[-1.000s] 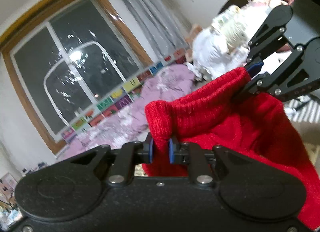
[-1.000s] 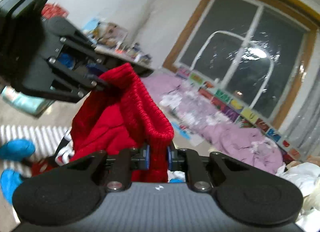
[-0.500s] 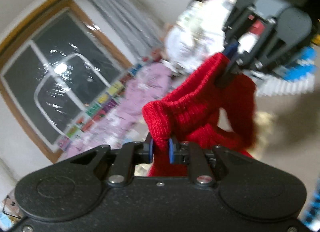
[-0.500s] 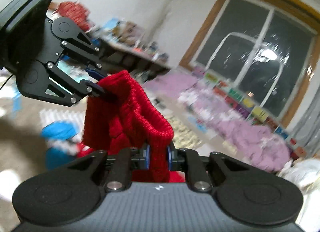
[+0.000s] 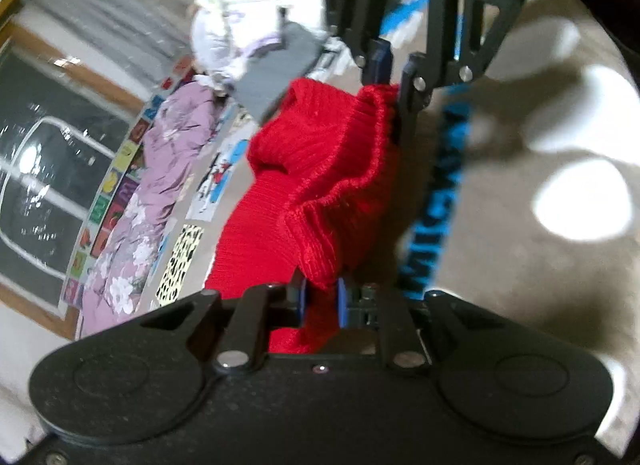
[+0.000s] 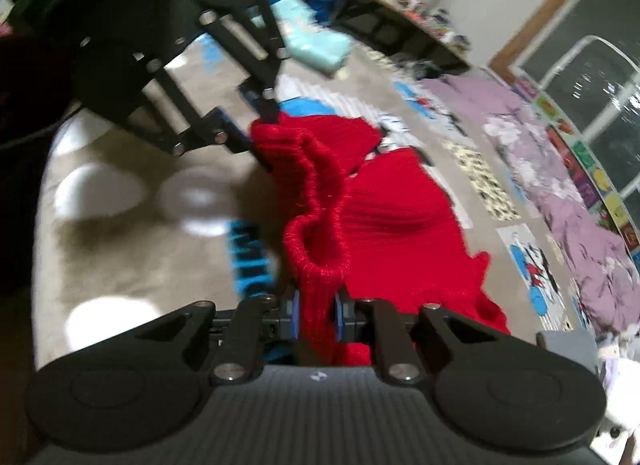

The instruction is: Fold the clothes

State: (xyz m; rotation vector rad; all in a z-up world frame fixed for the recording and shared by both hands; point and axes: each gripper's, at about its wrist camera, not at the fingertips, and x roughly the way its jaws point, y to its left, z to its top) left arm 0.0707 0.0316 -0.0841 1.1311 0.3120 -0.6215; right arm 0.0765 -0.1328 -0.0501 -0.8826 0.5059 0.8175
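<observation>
Both grippers are clamping the red sweater [image 5: 320, 169], and we are holding it stretched between them over the beige rug [image 5: 520, 257]. Our left gripper [image 5: 320, 301] is pinching a ribbed edge between its blue pads, jaws nearly together on the knit; in the right wrist view the same gripper [image 6: 250, 129] is showing at upper left, biting the far end of that ribbed band. Our right gripper [image 6: 316, 315] is likewise squeezing a thick ribbed fold, and from the left wrist view it [image 5: 394, 81] is hanging above, gripping the sweater's upper corner. Between the two grips the ribbed band is sagging in a loose curve, while the body of the sweater [image 6: 400, 217] is draping down and spreading onto the rug. Beside the sweater a blue strip [image 5: 436, 221] with dark lettering is lying on the rug. Further off we are seeing a lilac floral cloth [image 6: 560, 169] along the wall under a dark window [image 5: 36, 169], and a heap of pale laundry [image 5: 236, 25]. Both views are slightly blurred.
</observation>
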